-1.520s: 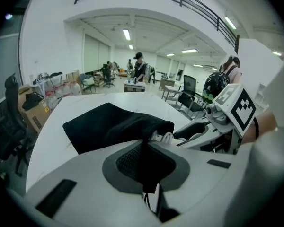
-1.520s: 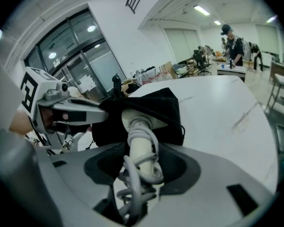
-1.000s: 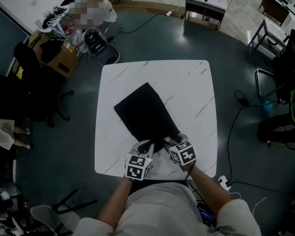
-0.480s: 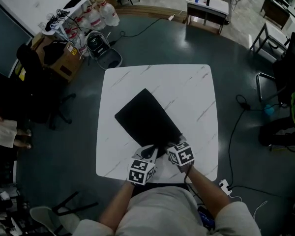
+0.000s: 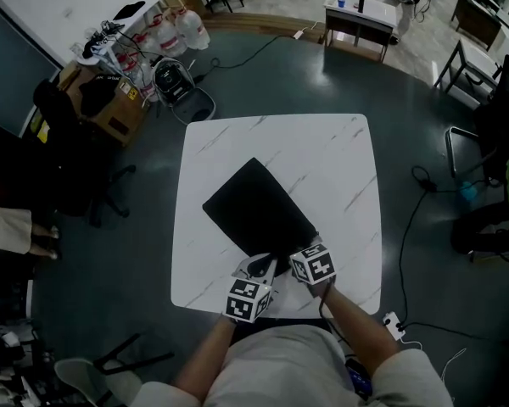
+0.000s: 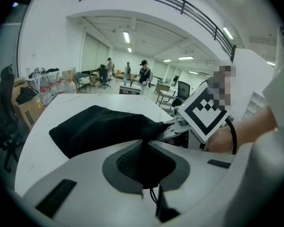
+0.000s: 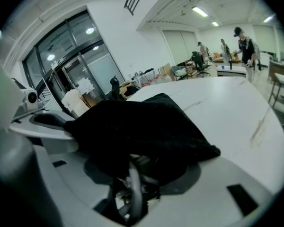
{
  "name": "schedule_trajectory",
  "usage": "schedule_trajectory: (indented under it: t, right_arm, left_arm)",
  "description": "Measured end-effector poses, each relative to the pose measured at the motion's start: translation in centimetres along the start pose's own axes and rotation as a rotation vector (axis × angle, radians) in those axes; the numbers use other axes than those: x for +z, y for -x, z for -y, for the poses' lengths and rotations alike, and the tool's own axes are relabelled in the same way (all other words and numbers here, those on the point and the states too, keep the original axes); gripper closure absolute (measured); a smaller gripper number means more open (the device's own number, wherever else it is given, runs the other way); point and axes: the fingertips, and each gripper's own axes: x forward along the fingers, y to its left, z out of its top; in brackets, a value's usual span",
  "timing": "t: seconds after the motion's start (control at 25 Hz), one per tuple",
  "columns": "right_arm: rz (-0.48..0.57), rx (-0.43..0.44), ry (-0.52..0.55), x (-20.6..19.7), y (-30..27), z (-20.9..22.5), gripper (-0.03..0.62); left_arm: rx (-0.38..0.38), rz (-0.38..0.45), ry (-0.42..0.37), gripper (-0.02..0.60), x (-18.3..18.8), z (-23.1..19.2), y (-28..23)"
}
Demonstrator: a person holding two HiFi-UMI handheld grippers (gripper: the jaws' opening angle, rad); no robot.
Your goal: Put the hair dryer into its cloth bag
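Pinching the soft, floppy cloth bag (image 5: 256,212) by its edge in my closed left gripper (image 6: 144,148), I squeeze its fat end in my right gripper (image 7: 138,143).

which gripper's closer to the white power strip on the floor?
Right. The right gripper is up-left of the power strip in the head view; the left gripper lies farther left, beyond the right one.

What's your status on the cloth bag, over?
Left tongs shut on cloth bag edge. Right tongs wide around its near end, grip unclear. Hair dryer not in sight. Nothing else on table.
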Motion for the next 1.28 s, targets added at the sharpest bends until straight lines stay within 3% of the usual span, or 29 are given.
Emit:
schedule_trajectory:
  t: [0.84, 1.28]
  right_arm:
    - [0.077, 0.076, -0.135, 2.0, -2.1, -0.7, 0.36]
    - [0.088, 0.06, -0.082, 2.7, -3.3, -0.5, 0.359]
  left_arm:
    - [-0.009, 0.018, -0.009, 0.568, 0.6, -0.3, 0.8]
    - [0.01, 0.015, -0.01, 0.568, 0.5, -0.9, 0.7]
